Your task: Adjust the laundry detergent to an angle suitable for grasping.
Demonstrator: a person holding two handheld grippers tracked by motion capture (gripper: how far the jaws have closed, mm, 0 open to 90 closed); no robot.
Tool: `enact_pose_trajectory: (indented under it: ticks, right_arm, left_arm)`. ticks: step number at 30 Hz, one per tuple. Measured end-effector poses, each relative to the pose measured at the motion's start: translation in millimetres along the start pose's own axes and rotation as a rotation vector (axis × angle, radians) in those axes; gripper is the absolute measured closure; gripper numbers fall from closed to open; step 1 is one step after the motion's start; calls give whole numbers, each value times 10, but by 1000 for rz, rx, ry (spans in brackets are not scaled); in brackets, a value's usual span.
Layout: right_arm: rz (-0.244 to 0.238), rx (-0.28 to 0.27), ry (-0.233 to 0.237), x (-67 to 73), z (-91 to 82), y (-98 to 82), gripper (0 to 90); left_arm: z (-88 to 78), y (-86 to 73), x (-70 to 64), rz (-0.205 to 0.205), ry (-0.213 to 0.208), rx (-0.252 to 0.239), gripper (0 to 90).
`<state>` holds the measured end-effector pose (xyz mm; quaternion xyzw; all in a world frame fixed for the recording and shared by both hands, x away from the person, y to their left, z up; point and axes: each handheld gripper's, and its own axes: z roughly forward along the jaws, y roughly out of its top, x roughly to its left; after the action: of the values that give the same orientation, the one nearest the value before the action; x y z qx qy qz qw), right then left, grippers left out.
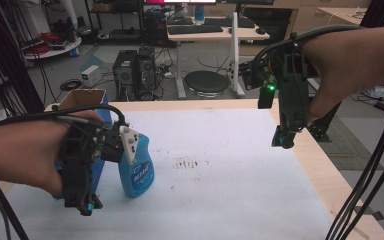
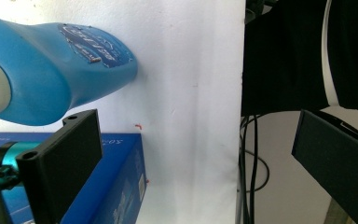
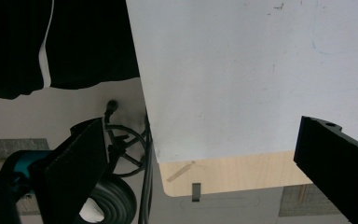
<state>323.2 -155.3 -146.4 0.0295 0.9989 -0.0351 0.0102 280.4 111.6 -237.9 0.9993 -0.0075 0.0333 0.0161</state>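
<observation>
So the blue spray bottle (image 1: 136, 170) stands upright near the bench's (image 1: 240, 200) left edge, just beside a blue box (image 2: 116, 186), and the left hand-held gripper (image 1: 82, 200) is right next to it on its left side with jaws spread wide and nothing between them (in the left gripper view the bottle lies just beyond 1 jaw, not in the gap). The right hand-held gripper (image 1: 283, 140) hangs over the bench's far right edge, also spread and empty, well apart from the bottle, so I'd guess the left one is the obvious pick.
</observation>
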Motion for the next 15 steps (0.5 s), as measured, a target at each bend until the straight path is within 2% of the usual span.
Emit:
enact_pose_trajectory:
  ticks: [7,15]
  right_arm:
    - [4,-14,-5,8,-91,-50,20]
    - [9,-22,-4,-8,-75,-97,20]
  left_arm:
    - [1,15,1,1,-7,1,17]
    - [-17,55,-8,-6,2,7,17]
